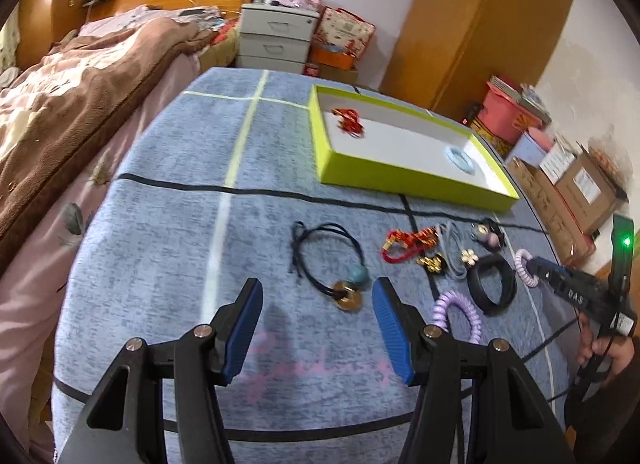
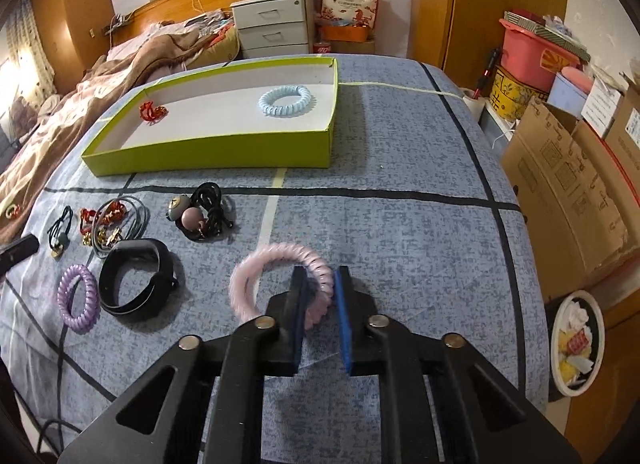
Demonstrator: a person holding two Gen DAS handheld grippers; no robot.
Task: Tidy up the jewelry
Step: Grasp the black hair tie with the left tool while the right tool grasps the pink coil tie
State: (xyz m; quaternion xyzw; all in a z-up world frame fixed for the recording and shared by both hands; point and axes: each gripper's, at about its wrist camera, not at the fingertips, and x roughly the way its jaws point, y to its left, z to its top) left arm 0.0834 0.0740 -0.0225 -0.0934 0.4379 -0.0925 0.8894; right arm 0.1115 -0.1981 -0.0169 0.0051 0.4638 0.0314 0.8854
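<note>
the right claw [image 2: 320,300] is clamped on one edge of the pink coil bracelet [image 2: 280,280] above the bench [image 2: 400,232], so the springy loop could slip free before reaching the green tray [image 2: 208,152], while the left claw [image 1: 318,328] stands apart.

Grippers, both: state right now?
Left gripper: open, holding nothing, above the black cord necklace.
Right gripper: shut on the pink coil hair tie.
</note>
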